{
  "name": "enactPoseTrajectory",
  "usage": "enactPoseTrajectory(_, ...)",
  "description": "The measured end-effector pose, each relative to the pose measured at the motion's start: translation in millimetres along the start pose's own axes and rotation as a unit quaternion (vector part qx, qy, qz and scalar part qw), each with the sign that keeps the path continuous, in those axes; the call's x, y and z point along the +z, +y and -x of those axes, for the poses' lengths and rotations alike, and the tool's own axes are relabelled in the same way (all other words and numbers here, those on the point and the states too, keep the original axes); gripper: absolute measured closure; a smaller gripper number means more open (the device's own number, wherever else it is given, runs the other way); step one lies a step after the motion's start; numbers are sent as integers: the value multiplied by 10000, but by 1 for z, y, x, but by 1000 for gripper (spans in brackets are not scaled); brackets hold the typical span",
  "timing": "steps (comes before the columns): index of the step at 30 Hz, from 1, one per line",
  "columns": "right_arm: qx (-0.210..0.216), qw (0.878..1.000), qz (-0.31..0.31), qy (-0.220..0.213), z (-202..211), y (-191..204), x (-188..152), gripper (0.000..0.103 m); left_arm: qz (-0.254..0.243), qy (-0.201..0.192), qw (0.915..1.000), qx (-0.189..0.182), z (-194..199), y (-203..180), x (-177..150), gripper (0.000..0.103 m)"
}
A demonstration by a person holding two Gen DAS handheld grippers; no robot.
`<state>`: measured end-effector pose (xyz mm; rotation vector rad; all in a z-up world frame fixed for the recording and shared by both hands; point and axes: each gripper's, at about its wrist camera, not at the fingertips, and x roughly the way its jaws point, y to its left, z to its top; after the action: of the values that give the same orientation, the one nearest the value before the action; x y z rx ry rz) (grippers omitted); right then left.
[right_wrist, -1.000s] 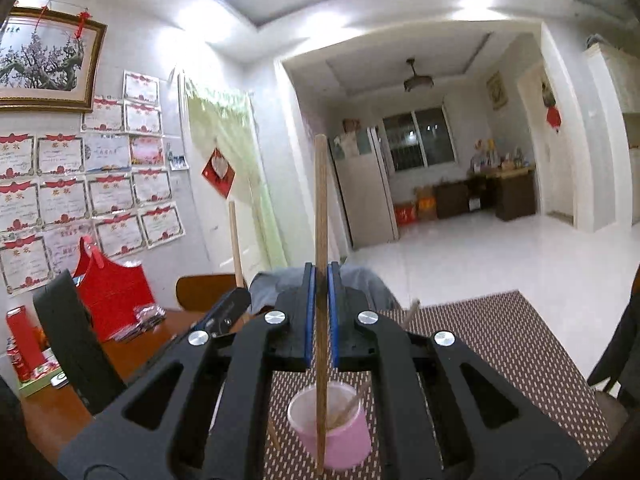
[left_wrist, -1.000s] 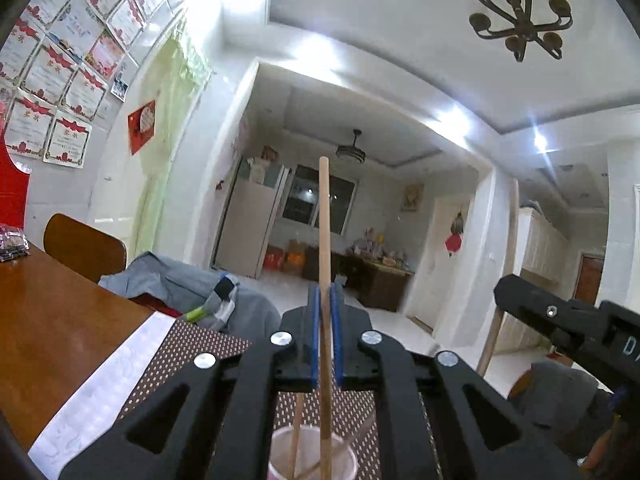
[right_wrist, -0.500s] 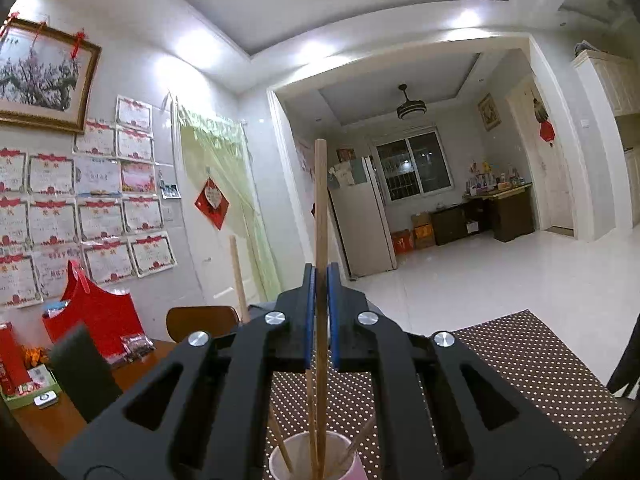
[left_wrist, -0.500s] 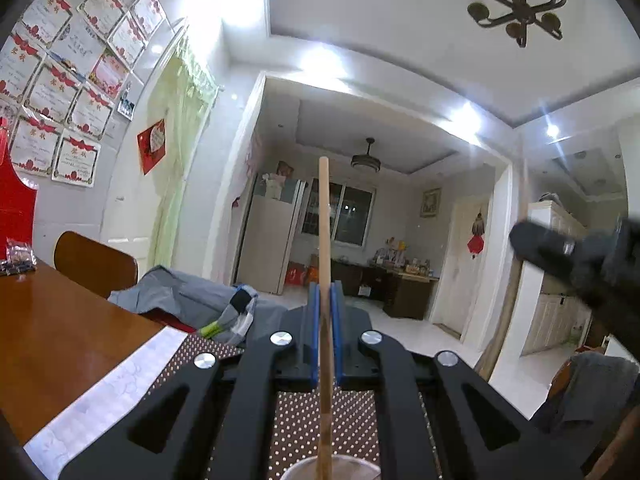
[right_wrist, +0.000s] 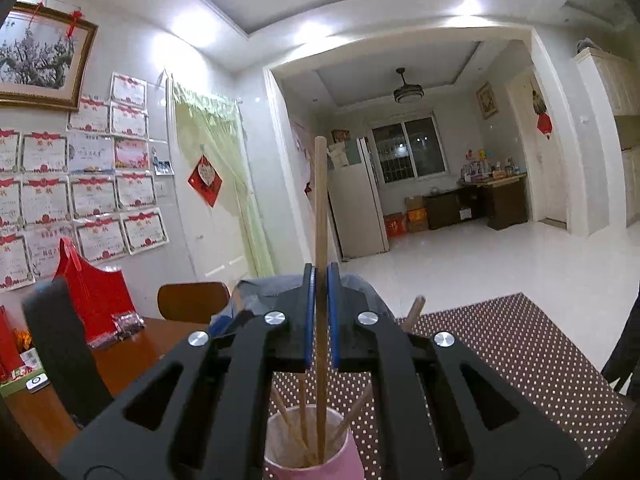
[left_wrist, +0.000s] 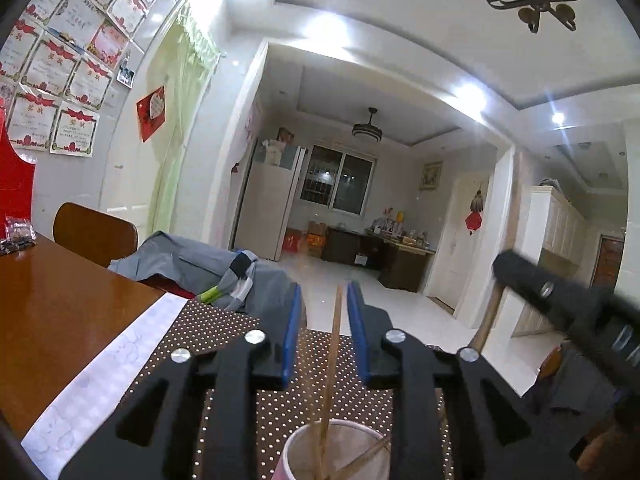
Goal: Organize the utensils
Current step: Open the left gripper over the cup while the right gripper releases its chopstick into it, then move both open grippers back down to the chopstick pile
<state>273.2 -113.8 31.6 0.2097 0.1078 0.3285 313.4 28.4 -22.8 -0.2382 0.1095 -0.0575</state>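
So there's a pink paper cup with a white inside, standing upright on a brown dotted placemat. A few plain wooden chopsticks already lean inside it at different angles. One more chopstick stands nearly straight up, its lower end down in the cup. From the other side, another stick stands loose in the cup, tilted slightly.

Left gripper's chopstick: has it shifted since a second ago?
Yes. The chopstick has dropped: its tip reached the window before, now it ends low between the left gripper fingers, which have just been opening, and stands in the pink cup.
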Motion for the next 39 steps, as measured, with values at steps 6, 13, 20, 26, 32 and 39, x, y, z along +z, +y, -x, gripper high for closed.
enactPoseTrajectory(6, -85, 9998, 35, 200, 1, 0, -8, 96, -75, 158, 9998, 16, 9, 2, 4, 73)
enactPoseTrajectory(13, -120, 9992, 59, 367, 4, 4, -11, 96, -152, 251, 9995, 130, 20, 7, 12, 63)
enactPoseTrajectory(20, -172, 9982, -7, 574, 9, 5, -12, 95, -200, 284, 9991, 235, 34, 11, 21, 59)
enactPoseTrajectory(26, -272, 9981, 46, 549, 26, 9, -9, 68, -297, 346, 9986, 281, 51, 11, 26, 58)
enactPoseTrajectory(32, -361, 9979, 65, 537, 50, 11, -5, 63, -338, 386, 9982, 312, 74, 10, 28, 58)
enactPoseTrajectory(39, -402, 9976, 73, 557, 82, 14, -1, 60, -373, 388, 9981, 295, 105, 4, 33, 58)
